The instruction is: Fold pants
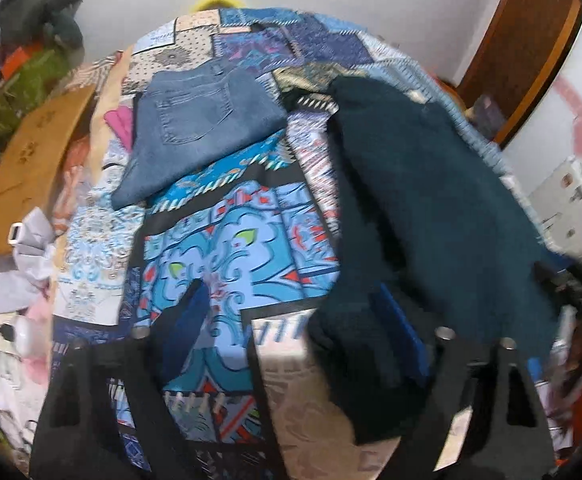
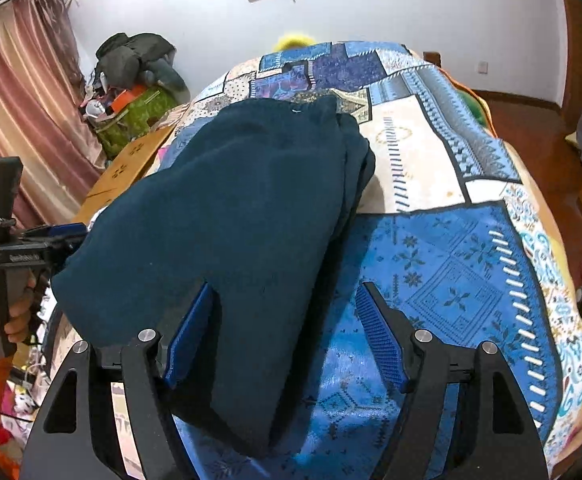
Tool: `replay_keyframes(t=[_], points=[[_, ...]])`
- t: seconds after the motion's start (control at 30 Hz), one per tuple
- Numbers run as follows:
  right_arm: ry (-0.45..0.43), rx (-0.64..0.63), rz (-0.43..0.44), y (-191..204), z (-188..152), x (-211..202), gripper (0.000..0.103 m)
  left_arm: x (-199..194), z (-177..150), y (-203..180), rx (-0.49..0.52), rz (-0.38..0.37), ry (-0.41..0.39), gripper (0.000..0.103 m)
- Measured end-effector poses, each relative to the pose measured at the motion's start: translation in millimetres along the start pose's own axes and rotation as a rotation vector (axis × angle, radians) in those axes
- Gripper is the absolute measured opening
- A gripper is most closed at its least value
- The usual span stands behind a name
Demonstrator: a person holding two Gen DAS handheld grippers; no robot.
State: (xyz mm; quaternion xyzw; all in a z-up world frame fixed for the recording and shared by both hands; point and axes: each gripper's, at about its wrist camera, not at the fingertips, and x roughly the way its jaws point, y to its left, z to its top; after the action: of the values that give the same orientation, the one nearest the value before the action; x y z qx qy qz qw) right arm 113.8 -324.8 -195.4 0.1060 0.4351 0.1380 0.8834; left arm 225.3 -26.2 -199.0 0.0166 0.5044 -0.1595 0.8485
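I am holding my left gripper point(image 1: 295, 320) beside the dark teal pants point(image 2: 227, 216) on the bed's patchwork quilt point(image 2: 451, 264), fingers apart; folded jeans point(image 1: 199, 128) are lying beyond; my right gripper point(image 2: 287, 328) is straddling the pants' near edge, fingers apart, unclamped.

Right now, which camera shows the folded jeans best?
The left wrist view: the jeans lie folded on the quilt, back pocket visible, left of the dark pants. The right wrist view shows none of them; the dark pants fill that side.
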Motion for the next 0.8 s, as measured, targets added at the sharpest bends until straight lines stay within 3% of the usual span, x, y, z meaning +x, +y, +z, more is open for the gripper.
replay_keyframes(t=[0.17, 0.23, 0.3, 0.47, 0.8], points=[[0.002, -0.027, 0.022, 9, -4, 0, 0.046, -18, -1, -13, 0.056, -0.011, -0.058, 0.082], [-0.004, -0.042, 0.014, 13, -5, -1, 0.041, -16, -6, -17, 0.075, -0.012, -0.052, 0.077], [-0.009, -0.058, 0.007, 15, -5, -1, 0.037, -8, -11, -20, 0.094, 0.019, -0.027, 0.065], [-0.018, -0.086, -0.032, 15, -7, -2, 0.024, 0, -20, -13, 0.058, 0.024, -0.009, 0.065], [0.002, -0.069, -0.063, 6, -16, -3, 0.02, -8, -23, -10, 0.054, 0.053, -0.019, 0.065]])
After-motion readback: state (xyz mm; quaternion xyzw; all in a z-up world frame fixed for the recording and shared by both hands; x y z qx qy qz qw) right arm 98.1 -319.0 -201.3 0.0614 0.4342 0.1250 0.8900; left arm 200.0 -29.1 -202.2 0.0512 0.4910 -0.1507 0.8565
